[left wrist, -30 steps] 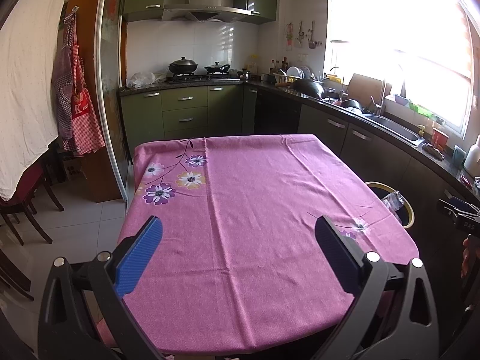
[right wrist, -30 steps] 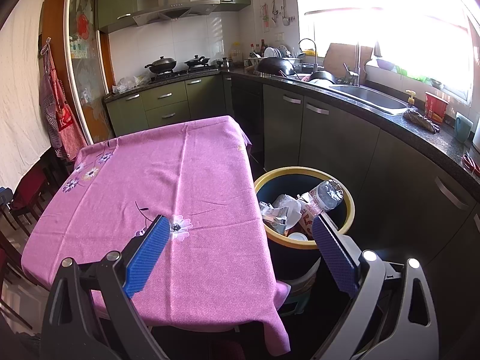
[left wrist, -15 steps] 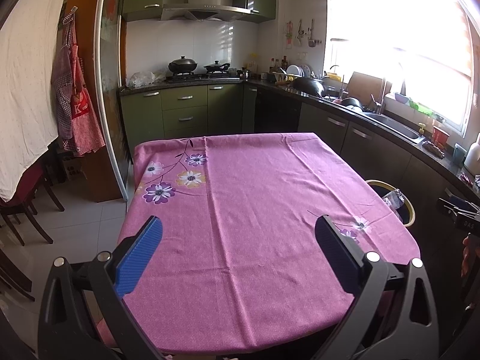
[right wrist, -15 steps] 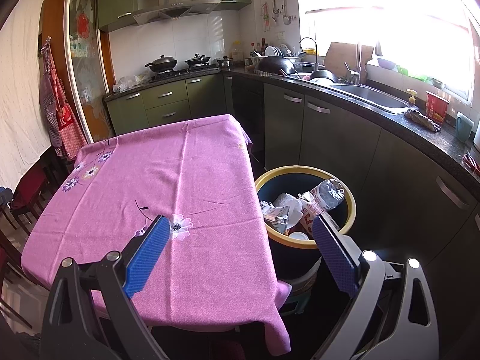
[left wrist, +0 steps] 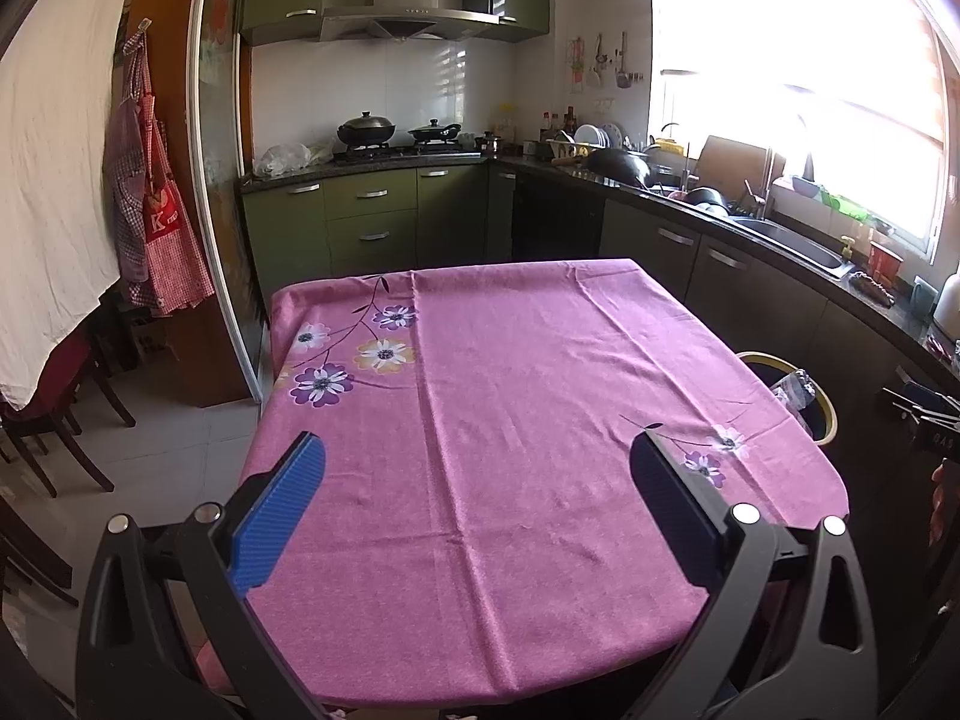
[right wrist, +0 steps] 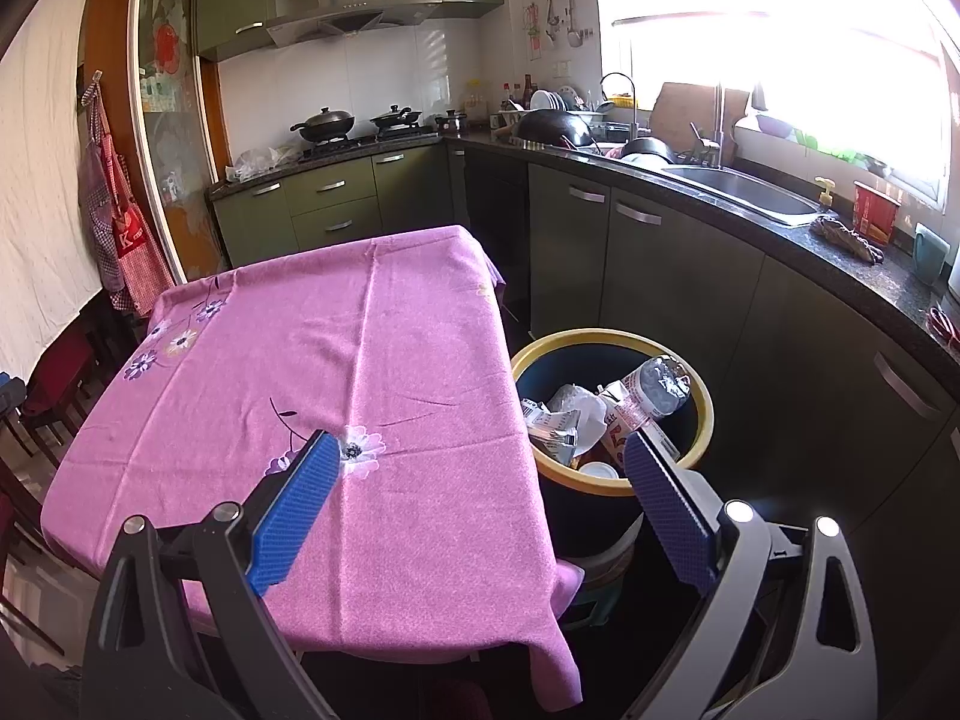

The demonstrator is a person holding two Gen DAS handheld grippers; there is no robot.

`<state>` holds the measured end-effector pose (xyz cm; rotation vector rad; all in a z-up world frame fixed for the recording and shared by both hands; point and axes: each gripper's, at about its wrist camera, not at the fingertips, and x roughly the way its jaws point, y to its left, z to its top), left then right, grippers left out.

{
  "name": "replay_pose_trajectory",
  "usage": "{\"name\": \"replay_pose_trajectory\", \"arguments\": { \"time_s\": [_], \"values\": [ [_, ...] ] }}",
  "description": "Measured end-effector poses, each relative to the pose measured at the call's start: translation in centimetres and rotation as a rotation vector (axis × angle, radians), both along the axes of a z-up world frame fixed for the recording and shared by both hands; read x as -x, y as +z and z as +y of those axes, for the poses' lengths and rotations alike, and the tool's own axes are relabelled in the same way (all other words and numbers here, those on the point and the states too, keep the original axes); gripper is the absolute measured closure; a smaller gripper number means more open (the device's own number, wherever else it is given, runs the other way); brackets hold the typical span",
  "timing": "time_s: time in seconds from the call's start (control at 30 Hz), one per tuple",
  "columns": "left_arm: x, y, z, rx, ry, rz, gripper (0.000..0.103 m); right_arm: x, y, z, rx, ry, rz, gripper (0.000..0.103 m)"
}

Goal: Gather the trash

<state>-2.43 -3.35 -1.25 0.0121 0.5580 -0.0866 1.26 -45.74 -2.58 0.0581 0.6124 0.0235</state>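
Note:
A dark bin with a yellow rim (right wrist: 702,402) stands on the floor right of the table. It holds a clear plastic bottle (right wrist: 657,387), a crumpled white wrapper (right wrist: 570,408) and other trash. The bin's rim also shows in the left wrist view (left wrist: 825,414). My right gripper (right wrist: 480,450) is open and empty, above the table's near right corner and the bin. My left gripper (left wrist: 477,459) is open and empty over the near edge of the table with the pink flowered cloth (left wrist: 528,396).
Green kitchen cabinets (left wrist: 372,222) with a stove and pans line the back wall. A dark counter with a sink (right wrist: 744,195) runs along the right. Dark chairs (left wrist: 54,420) stand at the left. An apron (left wrist: 156,228) hangs by the door frame.
Both views shift only slightly; the grippers stay open and nothing on the table or in the bin has moved.

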Motion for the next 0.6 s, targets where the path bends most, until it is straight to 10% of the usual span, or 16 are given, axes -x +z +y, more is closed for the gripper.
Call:
{"name": "replay_pose_trajectory", "arguments": {
  "time_s": [0.6],
  "values": [
    [-0.2, -0.18, 0.0, -0.024, -0.001, -0.015, 0.006, -0.35, -0.66, 0.21, 0.006, 0.014, 0.01, 0.009]
  ]
}}
